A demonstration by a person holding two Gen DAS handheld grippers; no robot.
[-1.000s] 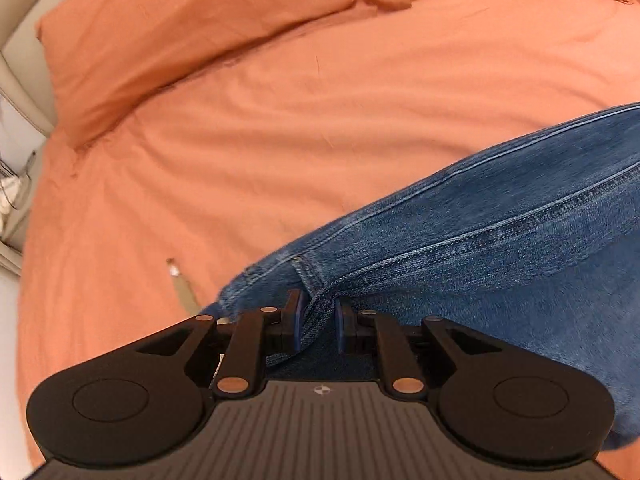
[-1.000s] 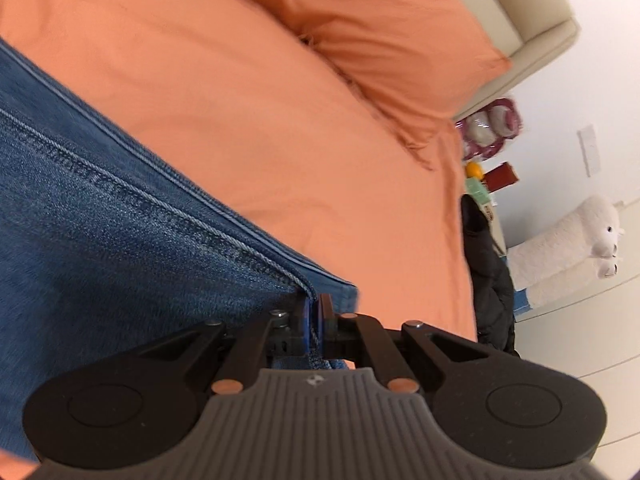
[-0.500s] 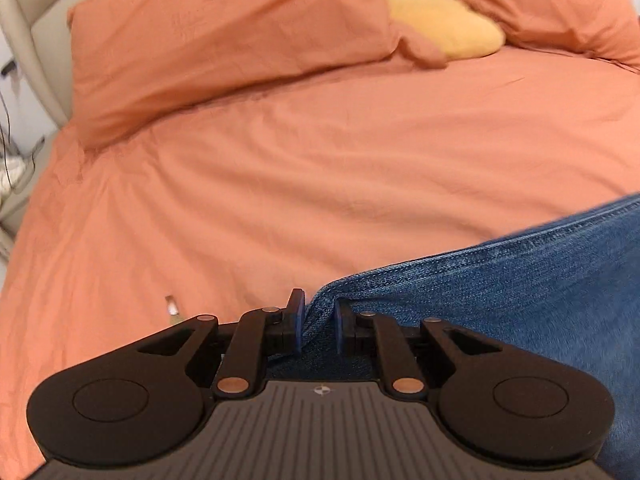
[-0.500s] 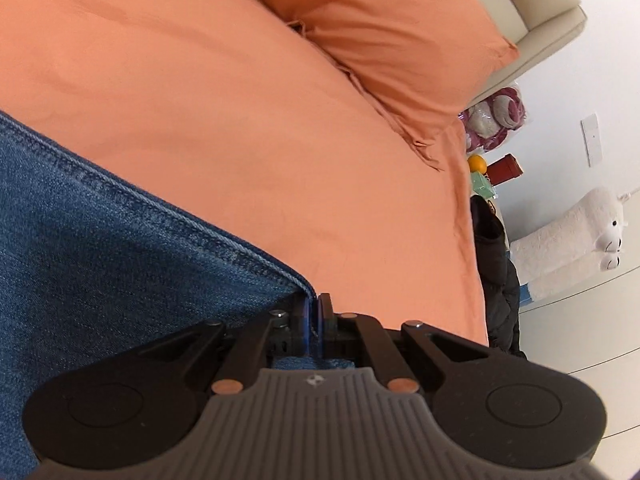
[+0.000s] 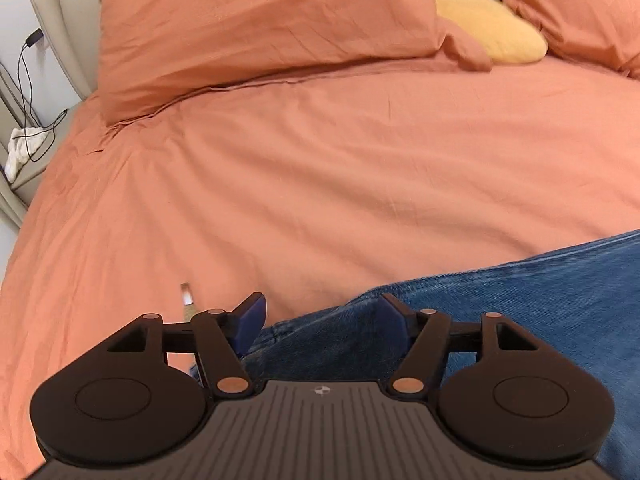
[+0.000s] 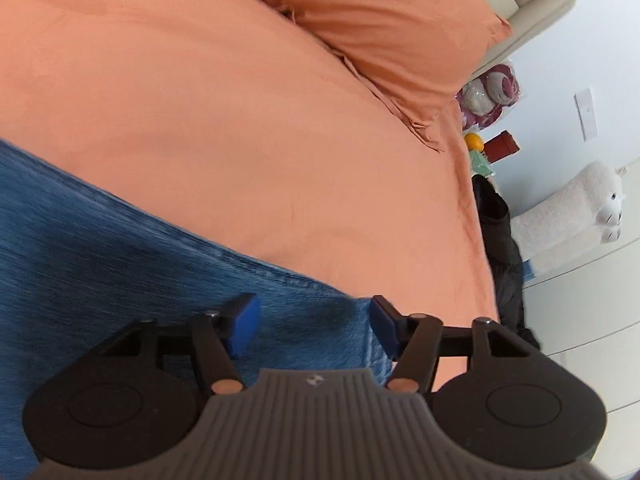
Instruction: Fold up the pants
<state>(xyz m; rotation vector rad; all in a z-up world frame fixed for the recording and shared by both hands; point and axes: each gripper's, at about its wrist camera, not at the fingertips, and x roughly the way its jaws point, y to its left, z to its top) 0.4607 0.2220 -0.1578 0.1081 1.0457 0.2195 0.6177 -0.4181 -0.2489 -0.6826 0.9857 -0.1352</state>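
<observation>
Jeans lie flat on the bed, their blue denim spread over the orange duvet at the near right of the left wrist view. One corner of the denim sits under the left gripper, whose jaws have just been opening and now stand wide apart. The blue pads touch nothing: the left one hangs over bare duvet, the right one over the denim, and the cloth lies loose between them. Beyond, an orange pillow leans against the pale headboard, with a yellow cushion tucked beside it and a second orange pillow at the far right. A black cable trails down at the left edge onto a white cloth. A small pale object on the duvet just left of the gripper is too blurred to name.

From the right wrist view the jeans fill the lower left, their edge running diagonally across the duvet down to the right gripper. Its jaws have also just been opening and stand parted, with the denim corner lying slack between the pads, not pinched. An orange pillow sits at the top. Past the bed's edge, a black garment hangs, and a white plush alpaca lies by the wall.
</observation>
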